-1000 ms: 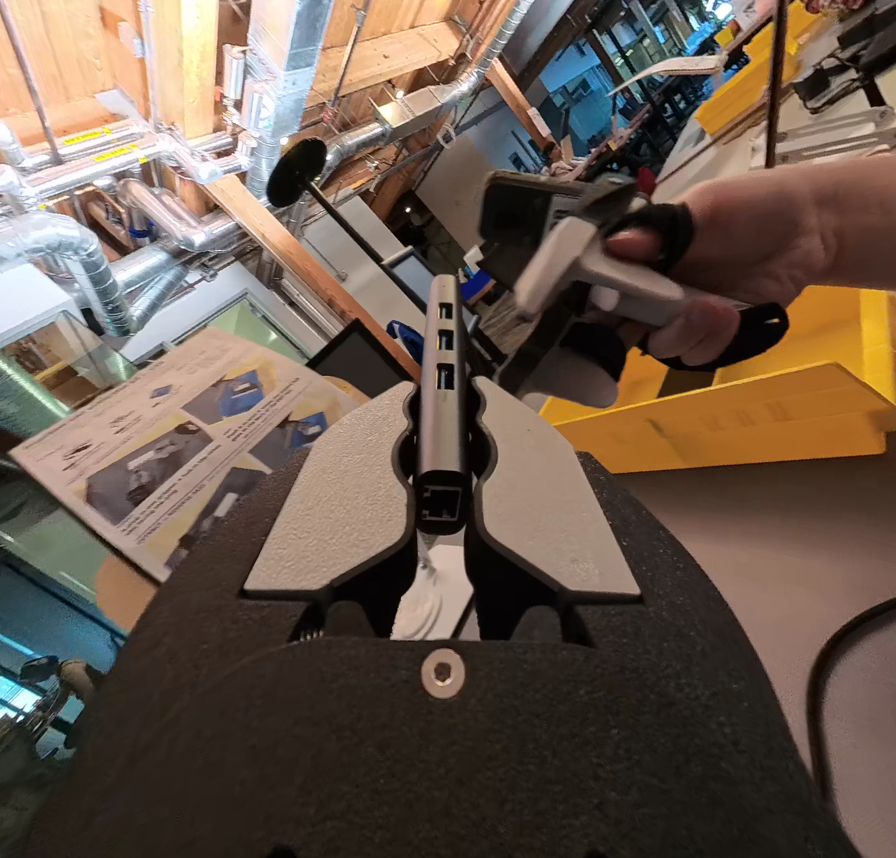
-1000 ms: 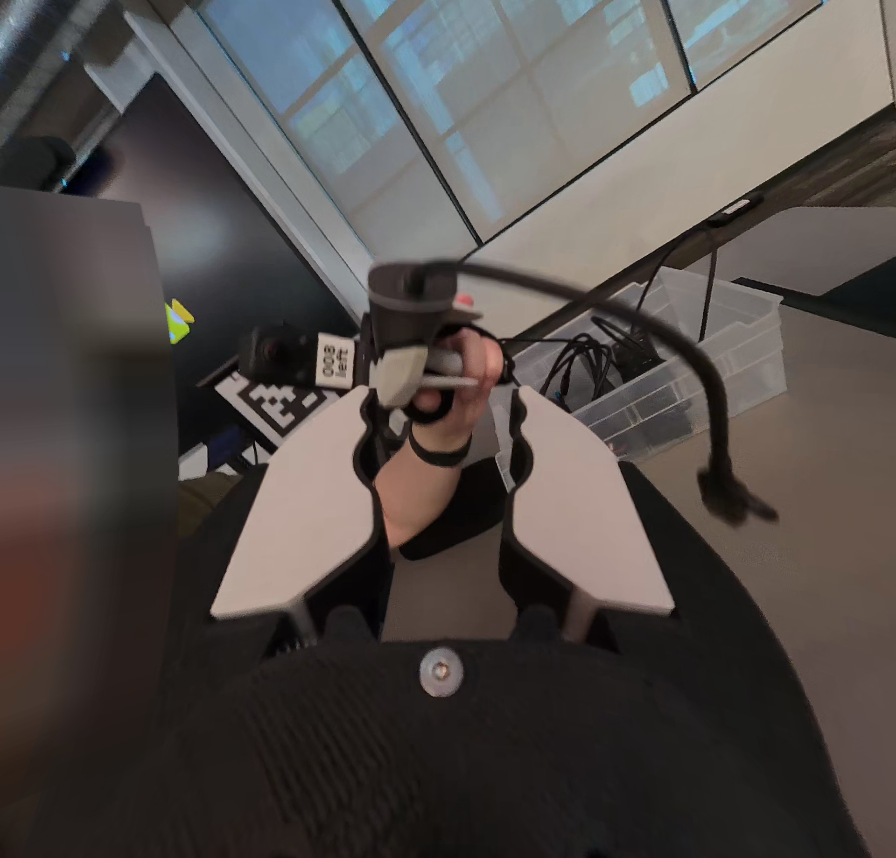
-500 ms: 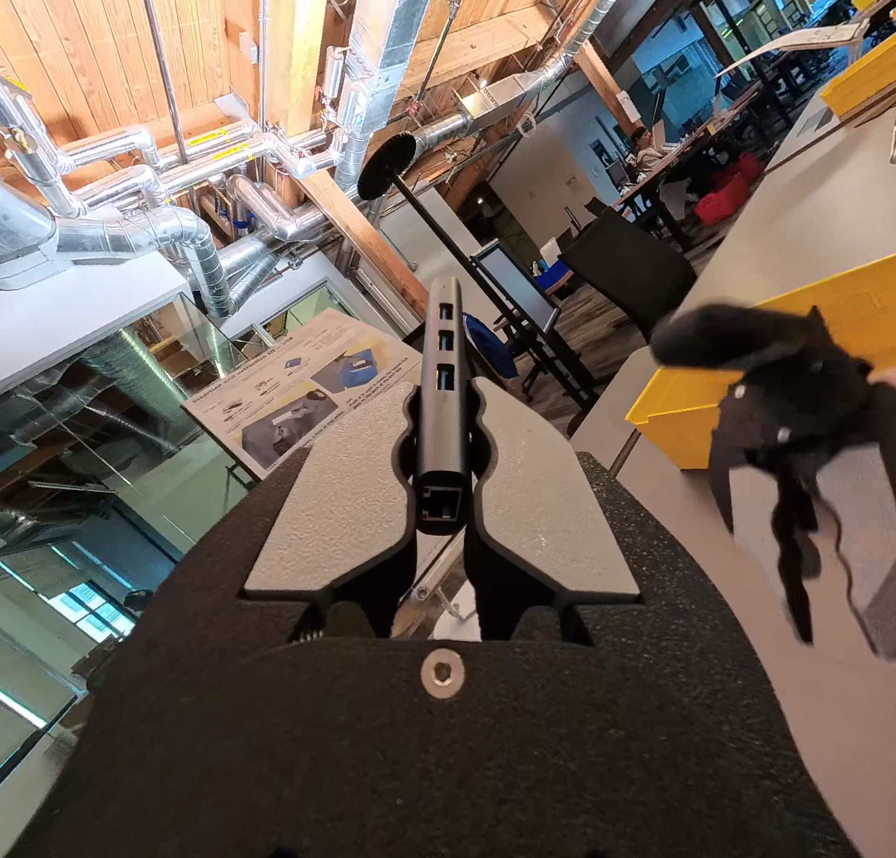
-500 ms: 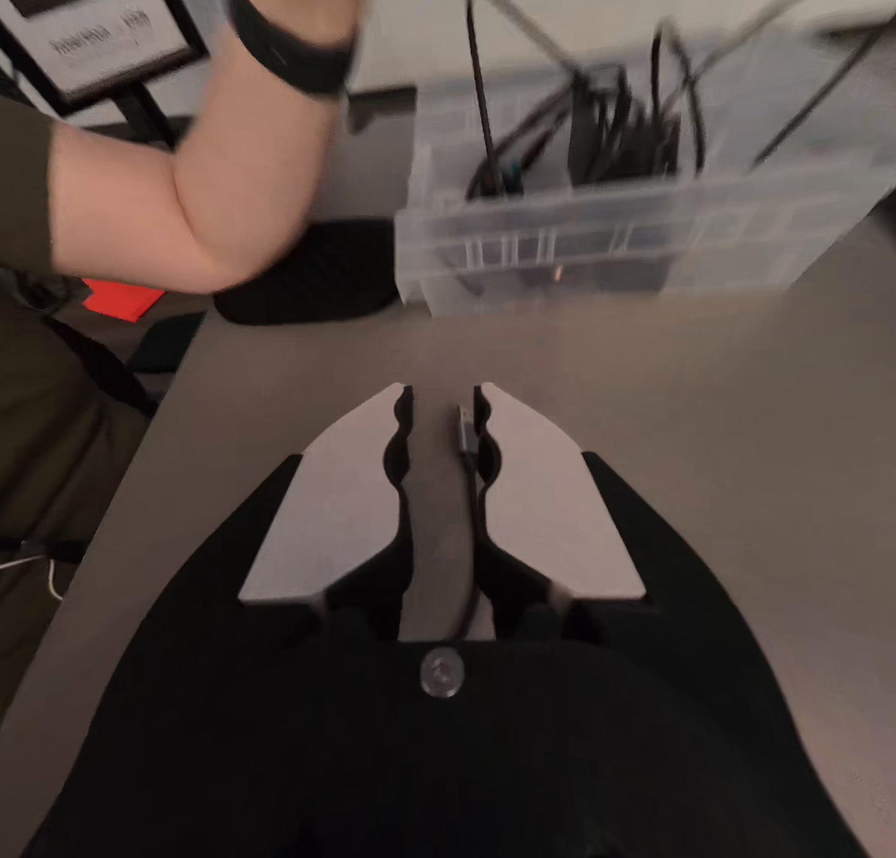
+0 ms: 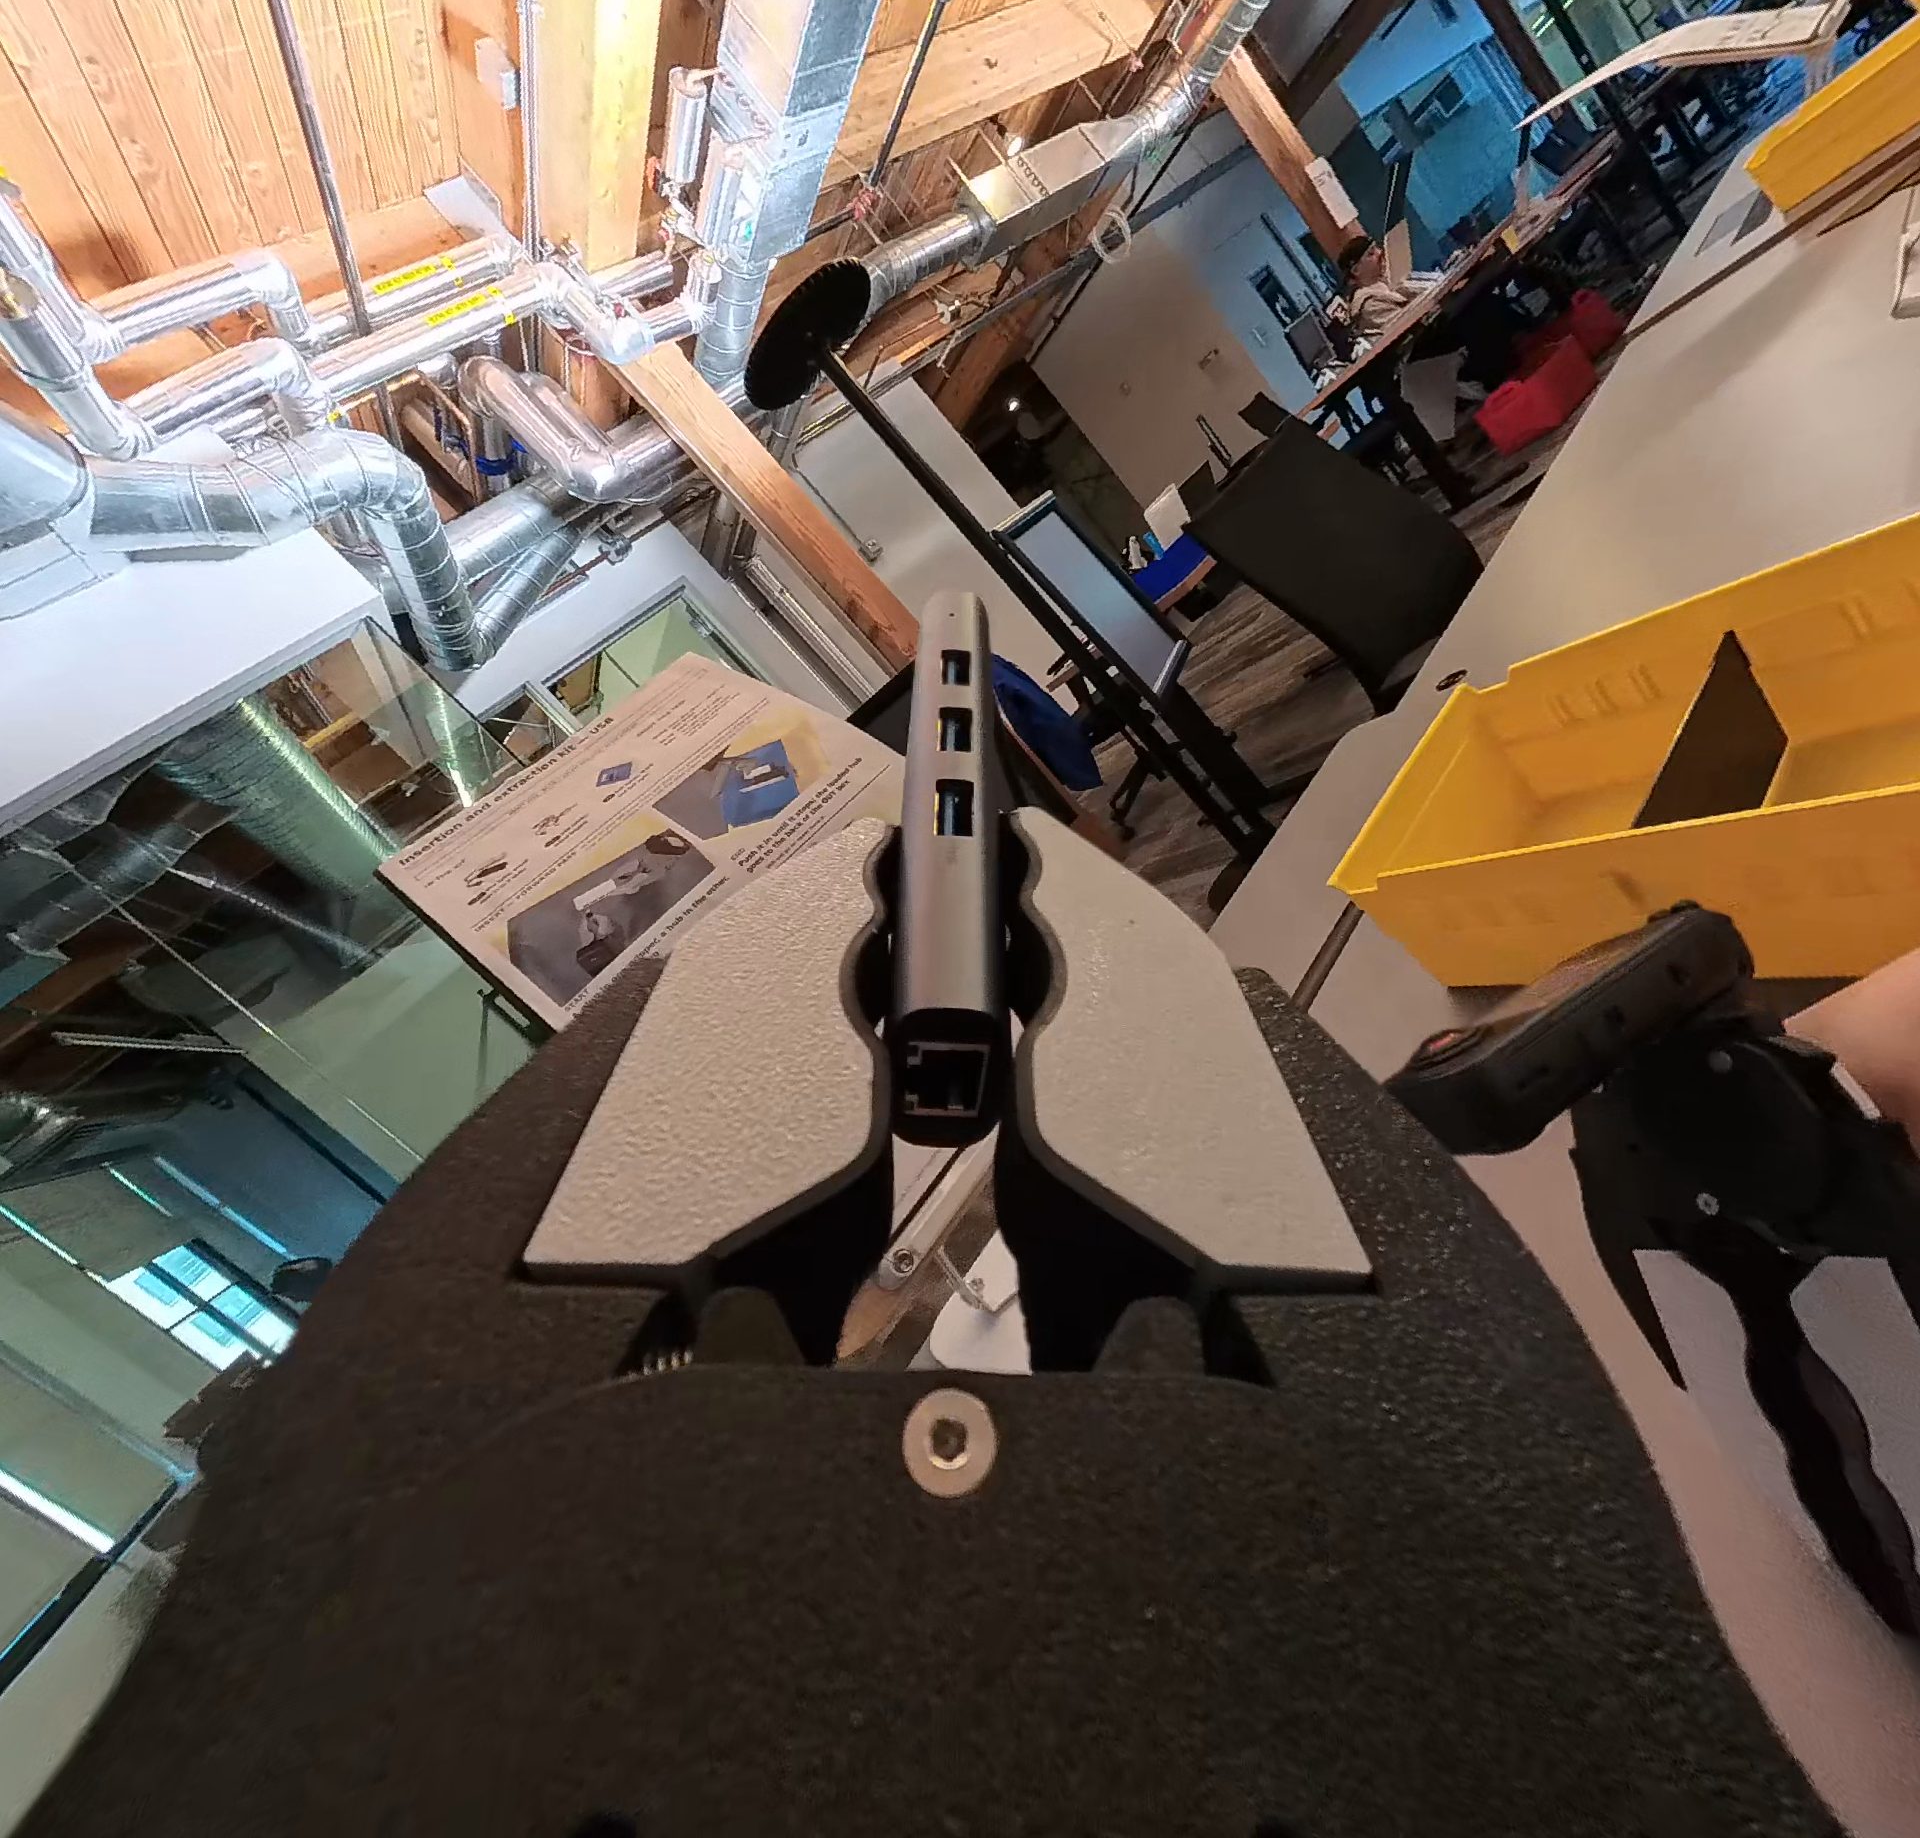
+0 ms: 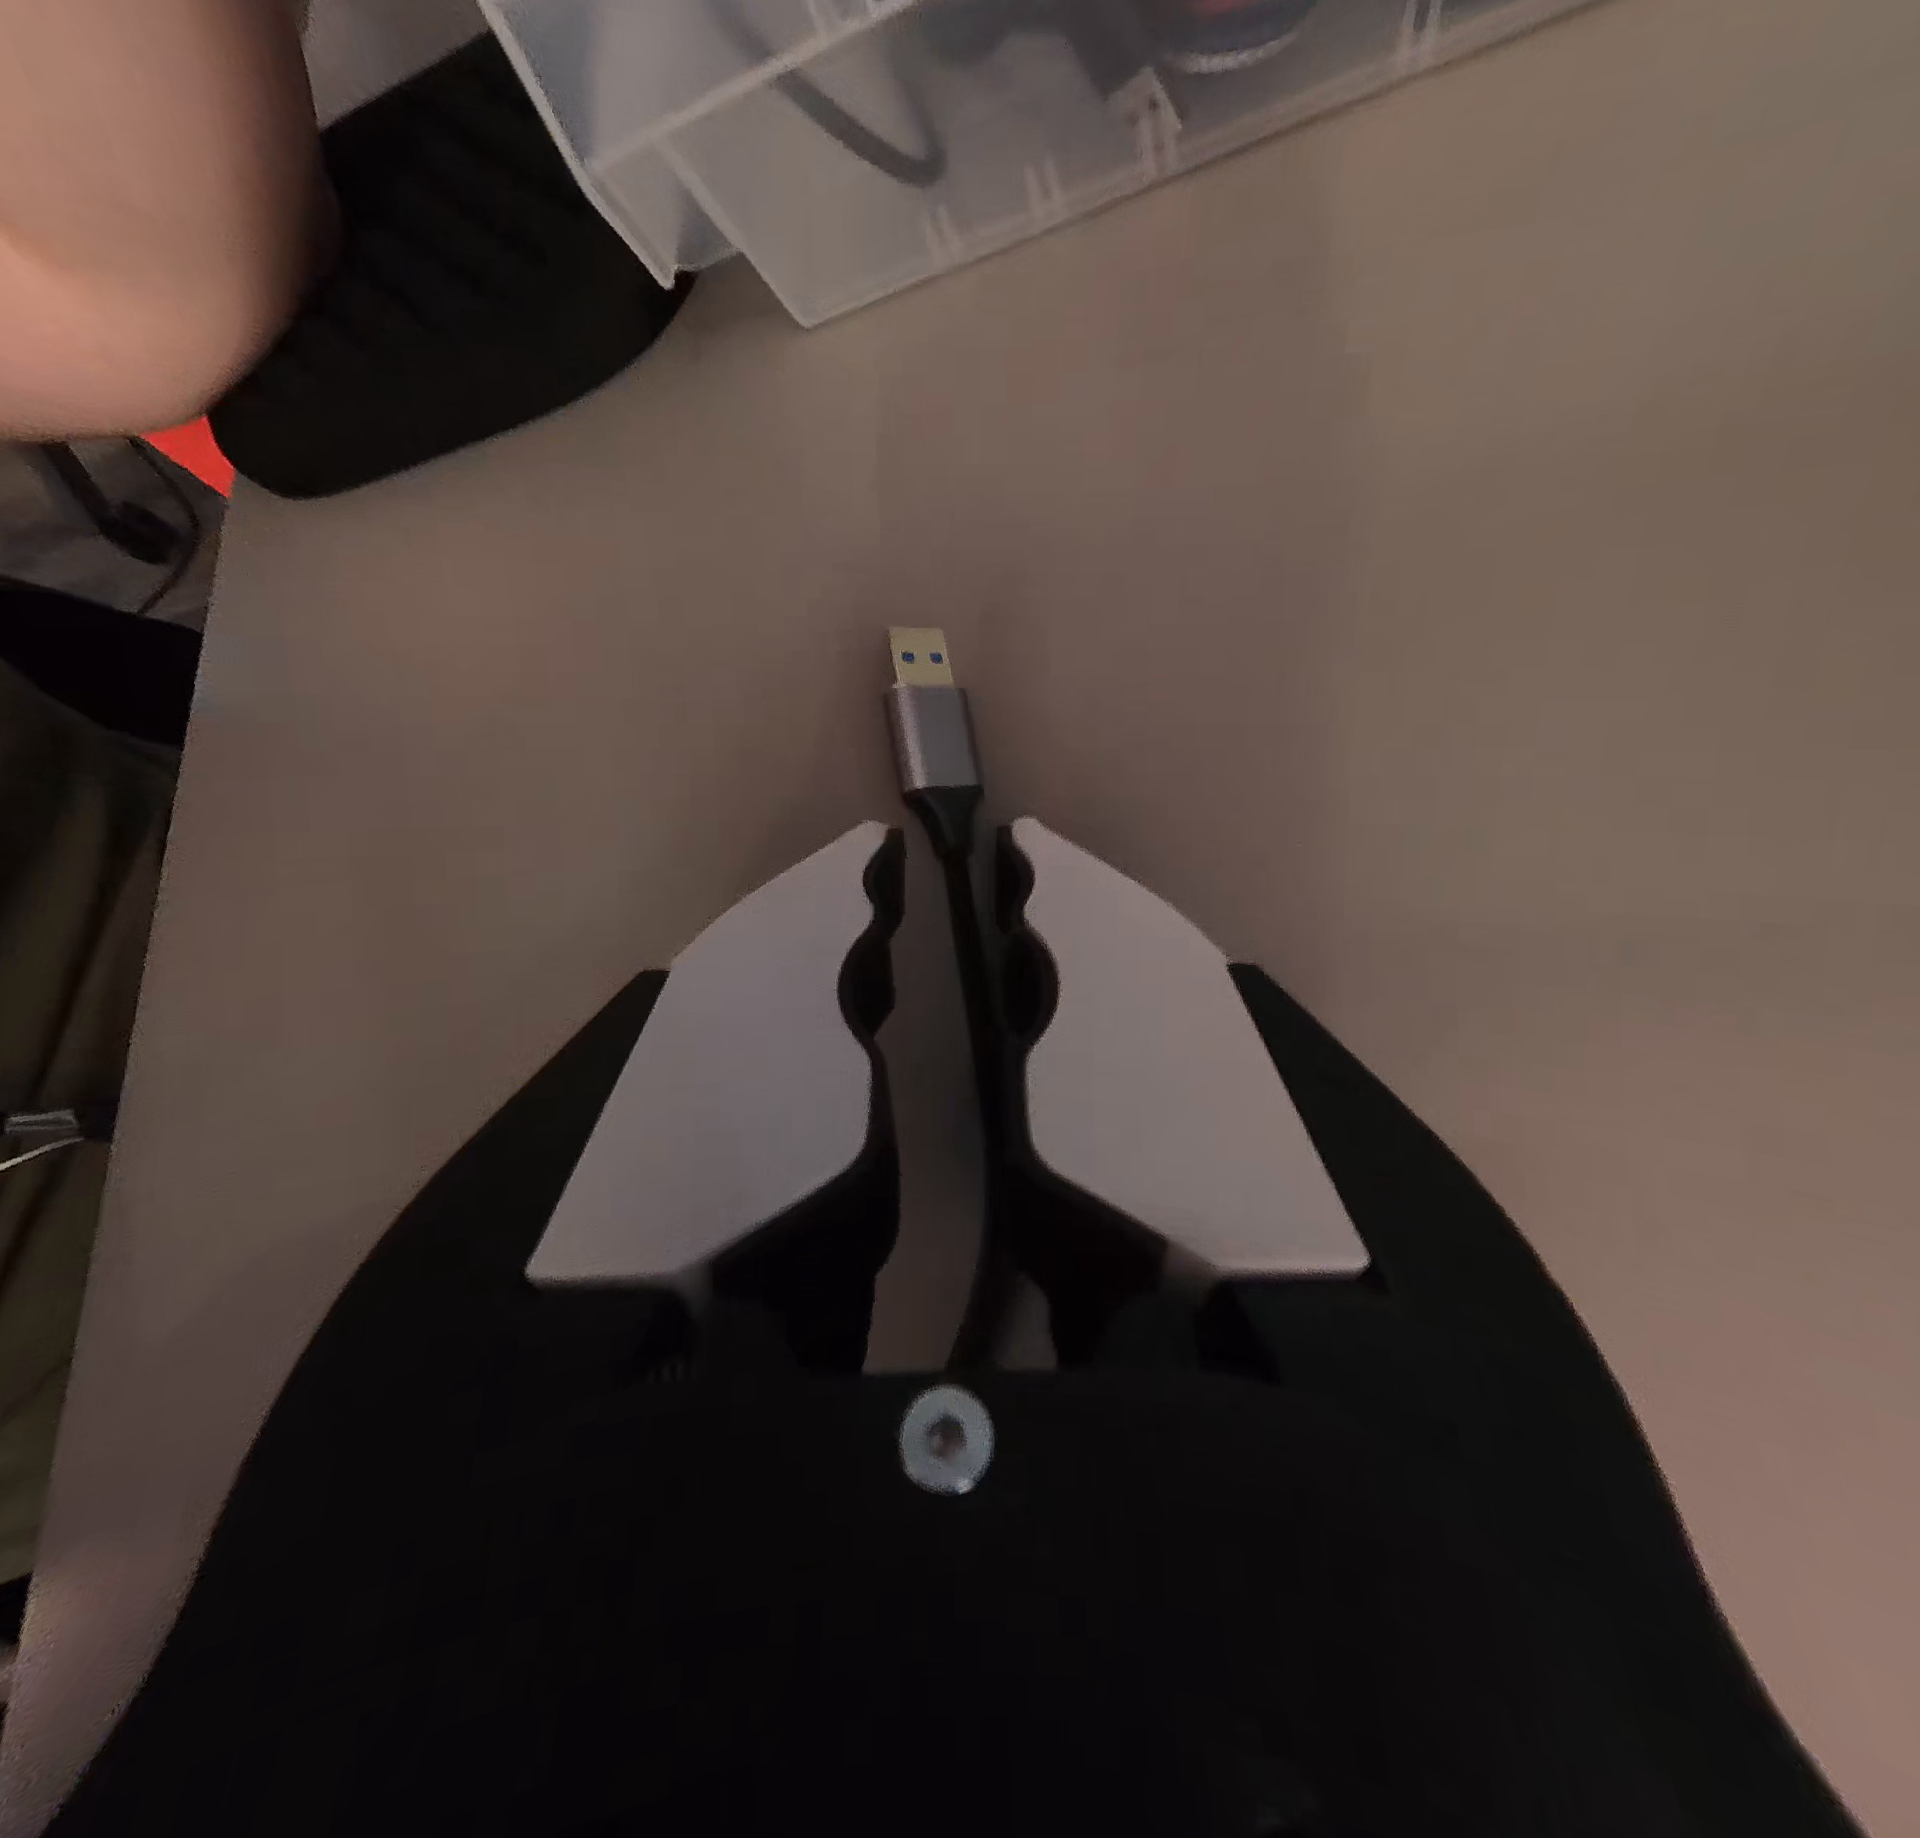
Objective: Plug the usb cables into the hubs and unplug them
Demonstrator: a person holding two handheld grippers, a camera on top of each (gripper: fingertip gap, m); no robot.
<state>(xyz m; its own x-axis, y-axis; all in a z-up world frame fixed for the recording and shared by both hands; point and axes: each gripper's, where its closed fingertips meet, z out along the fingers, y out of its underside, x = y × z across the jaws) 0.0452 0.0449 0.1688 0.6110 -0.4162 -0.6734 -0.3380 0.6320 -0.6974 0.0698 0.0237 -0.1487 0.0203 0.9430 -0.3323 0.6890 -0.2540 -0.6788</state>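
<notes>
The left gripper (image 5: 948,858) is clamped on a slim dark-grey metal USB hub (image 5: 948,915), held aloft (three ports facing up). The right gripper (image 6: 948,843) pinches a black USB cable (image 6: 966,1009) above the grey table (image 6: 1455,645), its grey-sleeved plug (image 6: 928,723) jutting forward near a clear plastic bin (image 6: 935,126).

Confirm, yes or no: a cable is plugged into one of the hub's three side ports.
No: the hub, clamped in the left tongs, shows all three side ports empty.

Black textured tool (image 5: 948,832) bodies, 2 grey fingers (image 5: 748,1061), silver screw (image 5: 948,1454).
</notes>
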